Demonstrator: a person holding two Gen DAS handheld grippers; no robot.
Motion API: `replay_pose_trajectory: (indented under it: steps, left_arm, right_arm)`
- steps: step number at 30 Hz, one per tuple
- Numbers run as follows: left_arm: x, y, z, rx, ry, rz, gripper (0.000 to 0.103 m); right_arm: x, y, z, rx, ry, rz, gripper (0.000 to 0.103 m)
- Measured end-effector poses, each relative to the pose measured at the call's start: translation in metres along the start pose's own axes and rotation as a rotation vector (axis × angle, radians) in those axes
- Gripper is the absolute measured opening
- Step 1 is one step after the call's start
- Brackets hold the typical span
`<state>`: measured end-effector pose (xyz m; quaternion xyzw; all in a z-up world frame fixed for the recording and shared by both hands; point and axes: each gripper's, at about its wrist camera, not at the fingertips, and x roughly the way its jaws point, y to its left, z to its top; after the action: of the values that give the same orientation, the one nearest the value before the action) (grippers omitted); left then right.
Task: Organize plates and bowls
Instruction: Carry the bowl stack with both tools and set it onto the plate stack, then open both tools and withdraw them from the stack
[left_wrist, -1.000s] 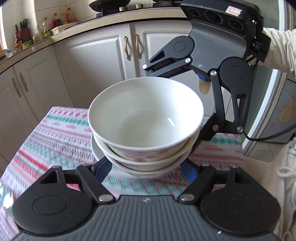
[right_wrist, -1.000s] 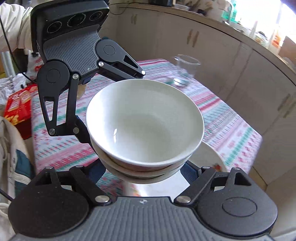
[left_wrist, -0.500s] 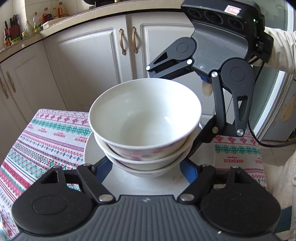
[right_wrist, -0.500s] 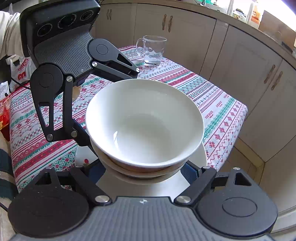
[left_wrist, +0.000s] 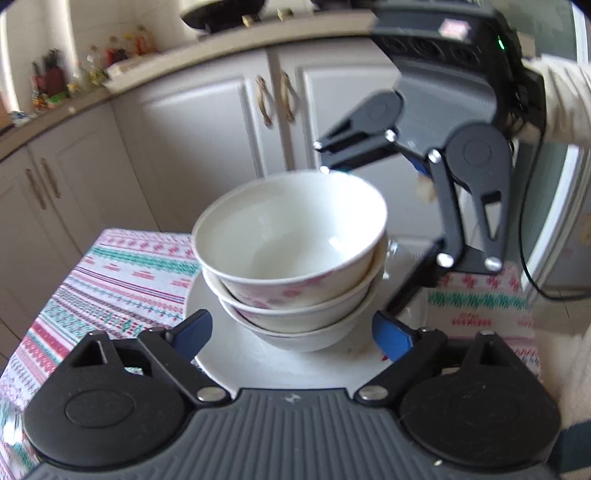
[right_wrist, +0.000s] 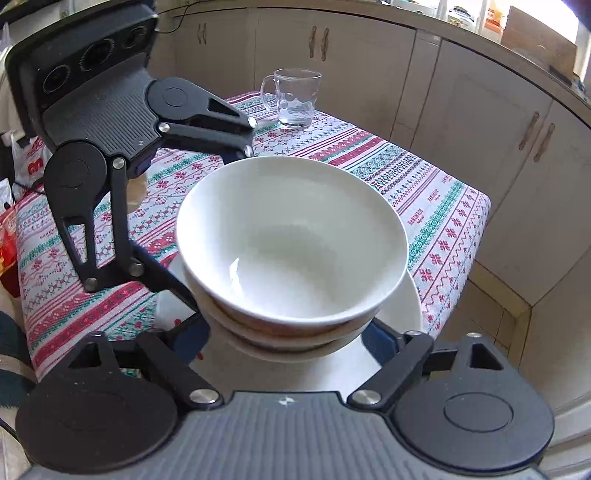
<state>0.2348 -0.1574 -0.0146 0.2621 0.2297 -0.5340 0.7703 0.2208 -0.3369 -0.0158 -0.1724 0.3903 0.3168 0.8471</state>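
On the patterned tabletop (right_wrist: 436, 206) the stack of bowls (left_wrist: 295, 258) sits on a white plate (left_wrist: 258, 362), near the cloth's right edge in the right wrist view. The left claw (left_wrist: 291, 332) has just been opening; its blue pads stand clear either side of the lowest bowl. Opposite, the right claw (right_wrist: 284, 343) has also been opening, released (stack between, untouched). Straight backing-out looks free; a glass mug (right_wrist: 293, 98) stands well apart.

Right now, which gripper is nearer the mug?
Left. The left gripper is across the bowls, on the glass mug's side; the right gripper is on the near side, bowls between. Both jaws have just opened around the bowls.
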Motion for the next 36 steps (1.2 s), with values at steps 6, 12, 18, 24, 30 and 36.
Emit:
replay_pose_trajectory:
  steps: [6,12,18,24,30,36]
  left_arm:
    - [-0.042,-0.024,-0.008,-0.092,-0.095,0.154,0.102]
    - [-0.076,-0.058,-0.006,-0.326,-0.146,0.418,0.102]
    - [-0.104,-0.079,-0.007,-0.558,-0.123,0.543,0.102]
    - [-0.124,-0.101,-0.013,-0.6,-0.065,0.636,0.102]
    - [-0.137,-0.118,-0.016,-0.617,-0.071,0.657,0.102]
    - [-0.137,-0.13,-0.015,-0.613,-0.057,0.679,0.102]
  right_arm:
    - [-0.032,0.027,-0.007,0.064,-0.04,-0.109,0.103]
    - [-0.062,0.069,-0.008,0.317,-0.081,-0.399,0.103]
    - [-0.074,0.117,-0.015,0.513,-0.106,-0.603,0.103]
    - [-0.093,0.16,-0.019,0.562,-0.165,-0.683,0.103]
    - [-0.107,0.183,-0.024,0.578,-0.224,-0.709,0.103]
    - [-0.111,0.191,-0.027,0.582,-0.24,-0.726,0.103]
